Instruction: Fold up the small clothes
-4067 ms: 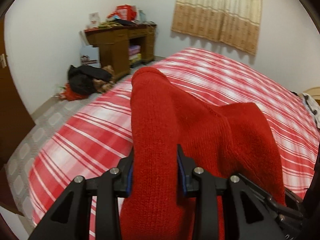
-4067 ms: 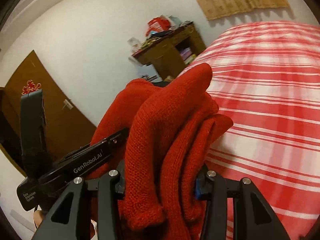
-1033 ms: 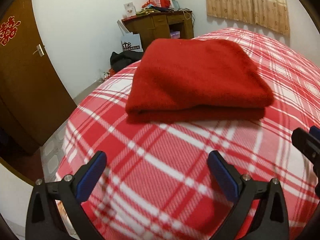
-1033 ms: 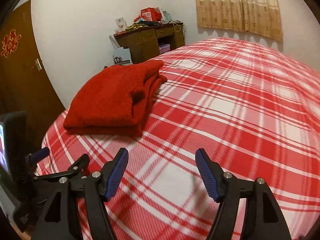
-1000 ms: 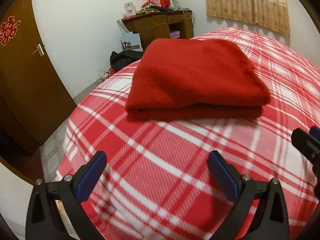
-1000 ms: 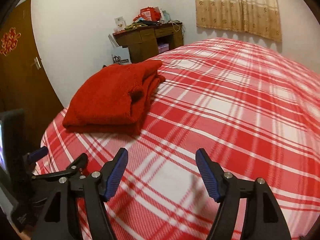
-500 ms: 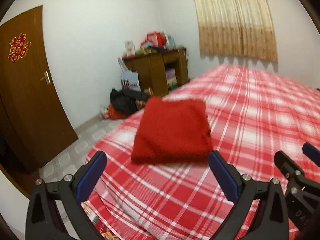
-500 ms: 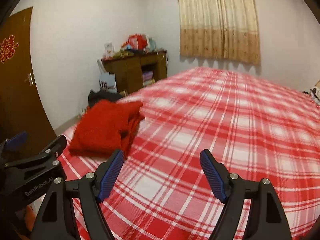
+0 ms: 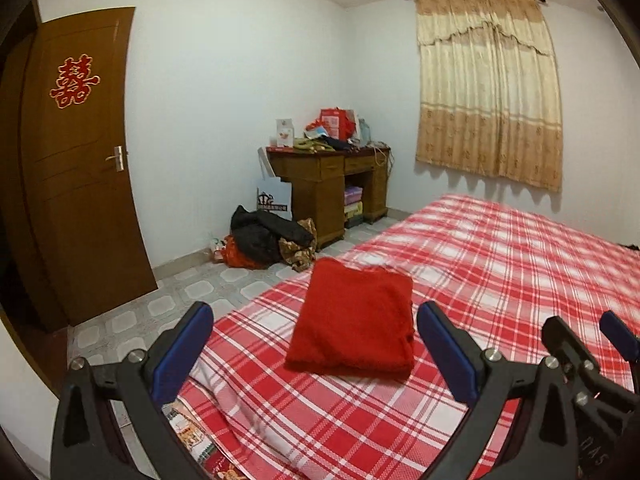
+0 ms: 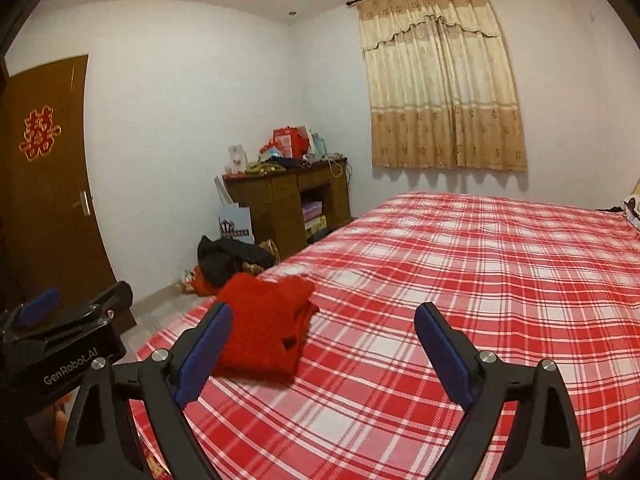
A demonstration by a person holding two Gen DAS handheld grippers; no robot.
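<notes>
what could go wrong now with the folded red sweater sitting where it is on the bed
The folded red sweater lies close to the corner of the plaid bed, so a nudge might slide it toward the tiled floor. In the right wrist view its right side shows loose layers that could spread open. Both the left gripper and right gripper are open and apart from it.

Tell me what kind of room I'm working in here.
A home bedroom, most likely: a bed under a red plaid sheet holds the folded red sweater, with a cluttered wooden desk and a curtained window behind.
</notes>
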